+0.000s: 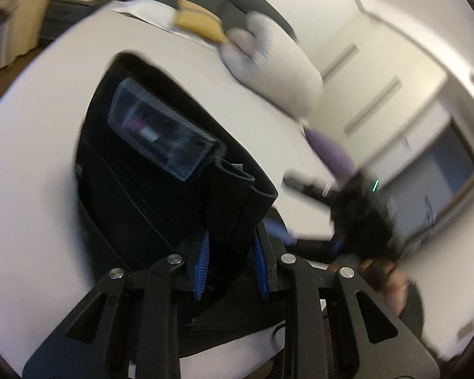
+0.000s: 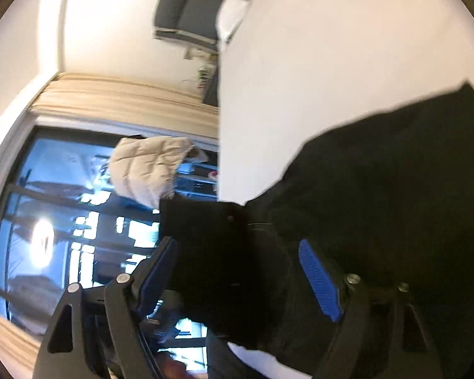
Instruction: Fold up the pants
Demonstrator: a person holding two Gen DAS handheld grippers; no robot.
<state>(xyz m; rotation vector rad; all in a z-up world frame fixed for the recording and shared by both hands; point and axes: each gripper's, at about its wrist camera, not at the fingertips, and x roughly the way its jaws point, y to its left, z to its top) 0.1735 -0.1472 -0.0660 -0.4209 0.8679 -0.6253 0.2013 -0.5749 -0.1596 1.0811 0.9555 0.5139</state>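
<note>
Blue-padded fingers [image 1: 205,262] of your left gripper [image 1: 231,246] pinch a folded edge of the black pants [image 1: 136,195], which lie on the white bed [image 1: 31,158] with a grey label patch [image 1: 161,129] facing up. Your right gripper [image 2: 243,268] has its pads [image 2: 319,281] spread wide around a thick bunch of the same pants [image 2: 395,170], fabric between them; can't tell if it's clamped. Pillow [image 1: 278,72] and a yellow cushion [image 1: 199,20] sit beyond.

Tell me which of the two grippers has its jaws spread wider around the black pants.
The right gripper: its blue pads sit far apart with a thick bunch of pants between them. The left gripper pinches a narrow fold of the waistband.
</note>
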